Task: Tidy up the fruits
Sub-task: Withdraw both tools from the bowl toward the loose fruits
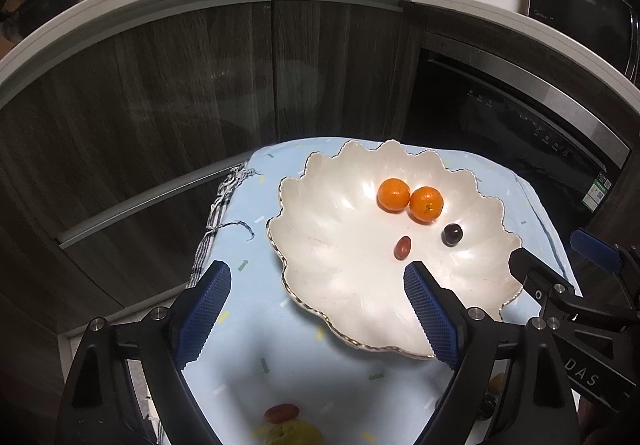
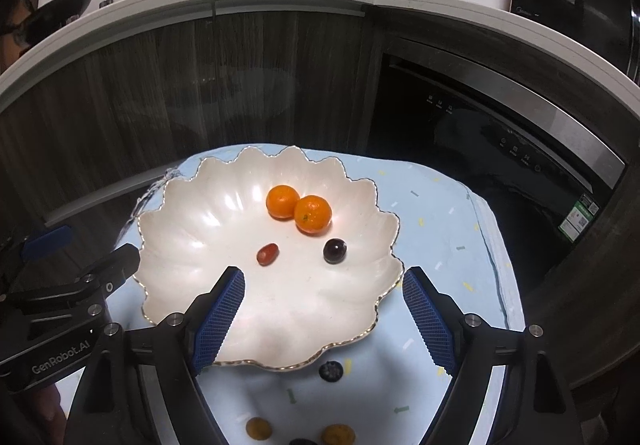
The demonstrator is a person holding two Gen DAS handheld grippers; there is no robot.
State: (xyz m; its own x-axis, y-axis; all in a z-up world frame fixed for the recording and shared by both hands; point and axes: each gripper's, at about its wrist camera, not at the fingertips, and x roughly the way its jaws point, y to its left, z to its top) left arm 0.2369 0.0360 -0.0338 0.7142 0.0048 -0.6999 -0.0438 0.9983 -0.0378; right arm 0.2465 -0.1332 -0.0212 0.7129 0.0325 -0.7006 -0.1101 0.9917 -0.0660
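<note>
We are looking at a white scalloped dish (image 2: 192,221) with a gold rim, sitting on a pale blue cloth. Two small oranges (image 2: 282,202) (image 2: 313,214) are lying in it, touching, towards its far side. Nearer us a red oval grape (image 2: 267,254) and a dark round grape (image 2: 335,251) are resting apart. More fruits are lying on the cloth outside the dish: a dark berry (image 2: 331,371) just beside its near rim and two small orange pieces (image 2: 258,428) (image 2: 338,434) nearer still.

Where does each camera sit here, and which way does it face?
Left wrist: on the left gripper, angled down at the white scalloped ceramic plate from its left; own open blue-padded fingers show, plus the right gripper at the frame's right.
Right wrist: on the right gripper, angled down from the plate's right; own open fingers, left gripper at left.
Shared: plate, two oranges, kitchen cabinets.
</note>
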